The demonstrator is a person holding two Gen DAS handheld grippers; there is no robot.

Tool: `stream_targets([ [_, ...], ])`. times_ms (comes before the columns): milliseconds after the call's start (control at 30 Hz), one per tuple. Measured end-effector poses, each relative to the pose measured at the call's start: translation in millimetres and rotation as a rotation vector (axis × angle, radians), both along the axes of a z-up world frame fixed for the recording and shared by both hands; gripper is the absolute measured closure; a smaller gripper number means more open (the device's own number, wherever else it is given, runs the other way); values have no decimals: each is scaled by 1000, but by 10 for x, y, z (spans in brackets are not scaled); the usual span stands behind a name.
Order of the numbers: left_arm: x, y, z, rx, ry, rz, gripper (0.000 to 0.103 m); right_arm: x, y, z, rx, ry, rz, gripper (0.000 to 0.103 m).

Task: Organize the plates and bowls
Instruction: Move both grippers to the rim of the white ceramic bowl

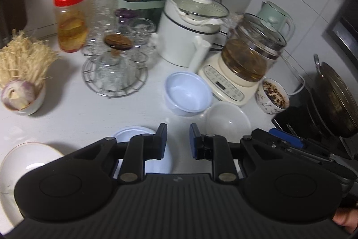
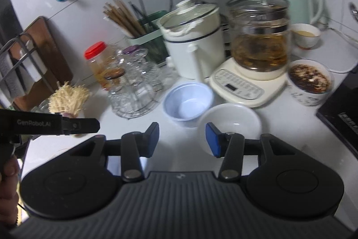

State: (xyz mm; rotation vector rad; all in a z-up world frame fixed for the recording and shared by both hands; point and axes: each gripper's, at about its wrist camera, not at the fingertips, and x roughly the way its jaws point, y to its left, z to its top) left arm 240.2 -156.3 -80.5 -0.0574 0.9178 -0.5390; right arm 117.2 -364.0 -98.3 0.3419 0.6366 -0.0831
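a pale blue bowl (image 1: 188, 96) and a white bowl (image 1: 228, 121) are seen side by side, just touching, on the white counter (image 1: 89, 113), in front of a cream kettle base (image 1: 228, 84) carrying a glass pot of brown liquid. the left gripper (image 1: 178, 141) is held above the counter with its jaws apart by a narrow gap and nothing between them; the right gripper (image 2: 182, 138) is held with its jaws wider apart, also empty, its blue-padded right finger over the near rim of the white bowl.

only in the left wrist view are two more dishes shown: a small pale blue plate (image 1: 134, 133) partly hidden under the left finger, and a large white plate with a thin gold rim (image 1: 24, 160) at the lower left. a dark lidded wok (image 1: 335, 100) at the right edge is also seen only there.

only in the right wrist view are a wooden cutting board (image 2: 44, 55) in a wire rack, hoses and hooks on the wall, and a white cup of tan liquid (image 2: 306, 35) shown. a bowl of dark speckled food (image 2: 310, 82) and a white electric pot (image 2: 194, 46) are seen in both.
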Motion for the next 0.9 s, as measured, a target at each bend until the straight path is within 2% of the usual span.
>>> stream_targets([
  [333, 64, -469, -168, -11, 52, -107, 78, -240, -353, -156, 30, 41, -132, 53],
  [500, 132, -698, -230, 3, 42, -149, 78, -288, -492, -211, 46, 48, -171, 53],
  [767, 341, -924, -426, 38, 73, -151, 78, -231, -669, -308, 82, 56, -210, 53],
  [900, 440, -967, -531, 52, 95, -140, 66, -193, -700, -348, 88, 72, -208, 53],
])
